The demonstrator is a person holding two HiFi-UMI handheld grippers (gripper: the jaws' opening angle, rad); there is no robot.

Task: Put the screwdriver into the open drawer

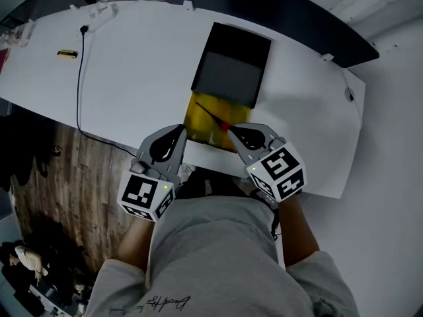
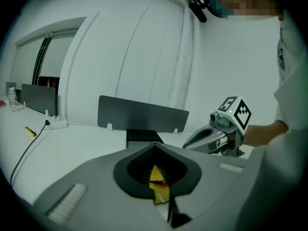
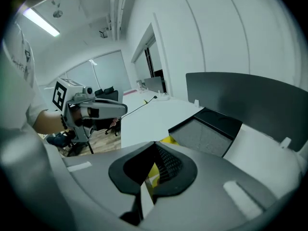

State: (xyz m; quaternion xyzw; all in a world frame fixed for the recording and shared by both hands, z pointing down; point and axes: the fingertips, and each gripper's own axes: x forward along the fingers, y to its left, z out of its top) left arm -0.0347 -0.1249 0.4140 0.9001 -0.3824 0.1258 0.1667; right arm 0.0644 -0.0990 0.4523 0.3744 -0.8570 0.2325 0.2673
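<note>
The thin black-shafted, red-handled screwdriver (image 1: 213, 117) lies slantwise inside the open yellow drawer (image 1: 196, 129), which juts from the flat black box (image 1: 231, 68) towards the white table's (image 1: 132, 65) near edge. The left gripper (image 1: 181, 130) and right gripper (image 1: 230, 130) hang by the drawer's front corners, each with jaws together and empty. Bare tabletop spreads wide on both sides, crossed at left by a thin black cable (image 1: 79, 78).

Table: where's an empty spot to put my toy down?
Biggest bare patch: the table between the cable and the black box. Another lies right of the box, out to the table's edge. It's crowded at the front, where the left gripper and right gripper hang by the drawer holding the screwdriver.
</note>
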